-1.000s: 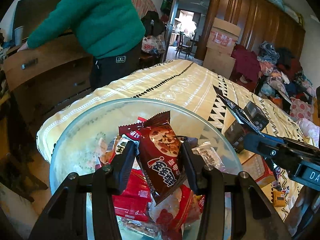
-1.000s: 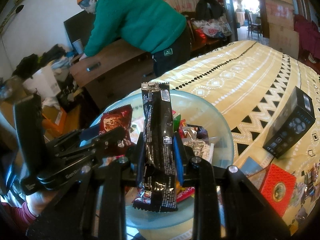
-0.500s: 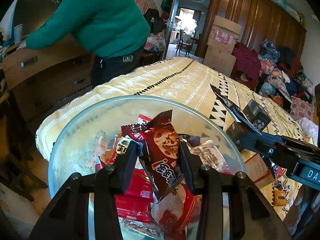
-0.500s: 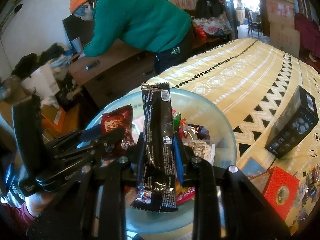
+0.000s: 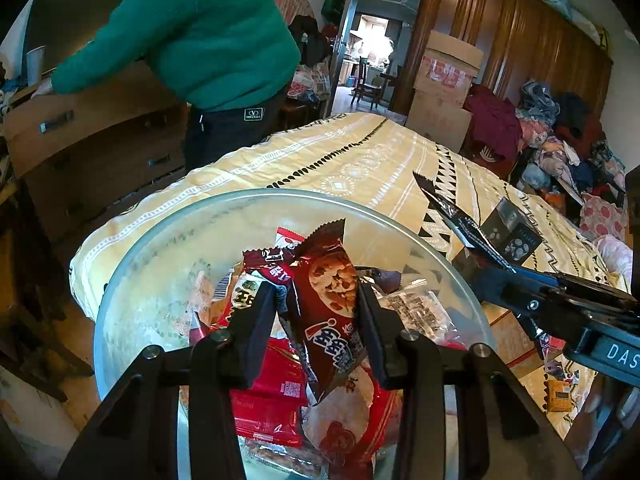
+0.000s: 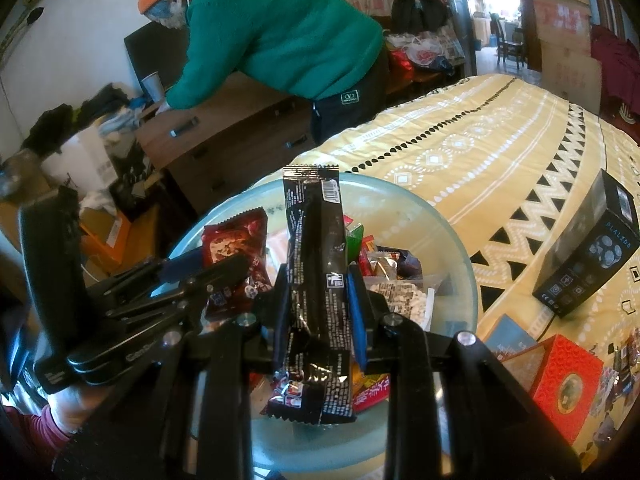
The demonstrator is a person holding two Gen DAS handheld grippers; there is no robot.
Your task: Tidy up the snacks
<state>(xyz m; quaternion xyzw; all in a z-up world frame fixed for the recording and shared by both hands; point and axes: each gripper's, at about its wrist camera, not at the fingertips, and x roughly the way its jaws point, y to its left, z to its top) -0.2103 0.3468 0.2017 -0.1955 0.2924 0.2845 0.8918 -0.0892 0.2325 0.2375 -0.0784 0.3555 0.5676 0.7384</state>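
Note:
A glass bowl (image 5: 132,280) on the yellow patterned cloth holds several snack packets; it also shows in the right wrist view (image 6: 452,240). My left gripper (image 5: 316,300) is shut on a dark red cookie packet (image 5: 332,312) and holds it just above the bowl's pile. My right gripper (image 6: 318,284) is shut on a long black snack packet (image 6: 316,272), held upright over the bowl's near edge. The left gripper (image 6: 224,272) shows at the left of the right wrist view, the right gripper (image 5: 472,256) at the right of the left wrist view.
A black box (image 6: 588,256) stands on the cloth right of the bowl. A red box (image 6: 564,384) and loose small packets lie at the near right. A person in a green sweater (image 6: 280,36) bends over a wooden dresser (image 6: 224,140) beyond the table.
The left gripper with the cookie packet has sunk slightly toward the bowl. The right gripper holds its black packet in the same place. The person behind has shifted a little.

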